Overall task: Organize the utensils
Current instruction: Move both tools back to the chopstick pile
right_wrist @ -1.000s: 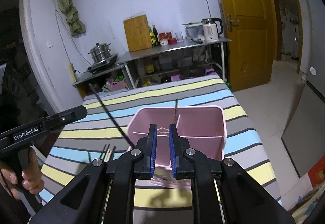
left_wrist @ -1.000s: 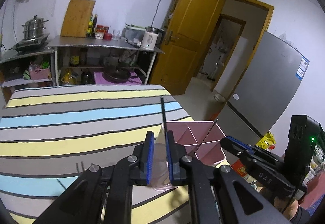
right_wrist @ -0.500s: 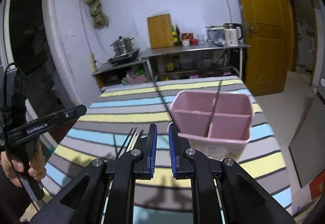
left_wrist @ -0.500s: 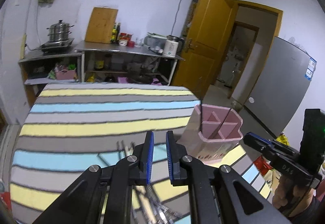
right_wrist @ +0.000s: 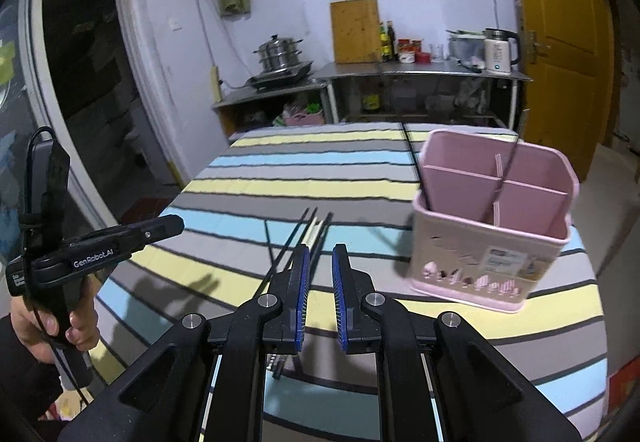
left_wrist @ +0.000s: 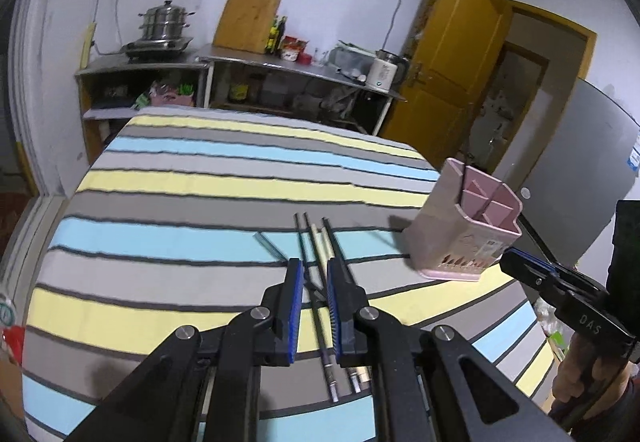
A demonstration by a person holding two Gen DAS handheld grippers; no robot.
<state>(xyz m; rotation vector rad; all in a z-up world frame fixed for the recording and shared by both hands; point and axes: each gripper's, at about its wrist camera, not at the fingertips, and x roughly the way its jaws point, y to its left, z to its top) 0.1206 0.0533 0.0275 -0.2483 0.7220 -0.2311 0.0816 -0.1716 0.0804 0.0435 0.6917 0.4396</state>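
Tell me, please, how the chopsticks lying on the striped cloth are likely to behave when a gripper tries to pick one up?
The chopsticks look thin, straight and rigid, so probably stiff and light. They lie flat and bunched on the striped cloth, so pinching just one may be fiddly. Round shafts could roll or slip.

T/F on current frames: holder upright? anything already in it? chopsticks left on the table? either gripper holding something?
1. The pink utensil holder lies tipped on its side. False: it stands upright on the striped tablecloth.
2. Two dark sticks already stand in the holder. True.
3. No chopsticks remain on the table. False: several lie loose beside the holder.
4. The left gripper holds nothing. True.
5. The right gripper grips a chopstick. False: nothing is between its pads.
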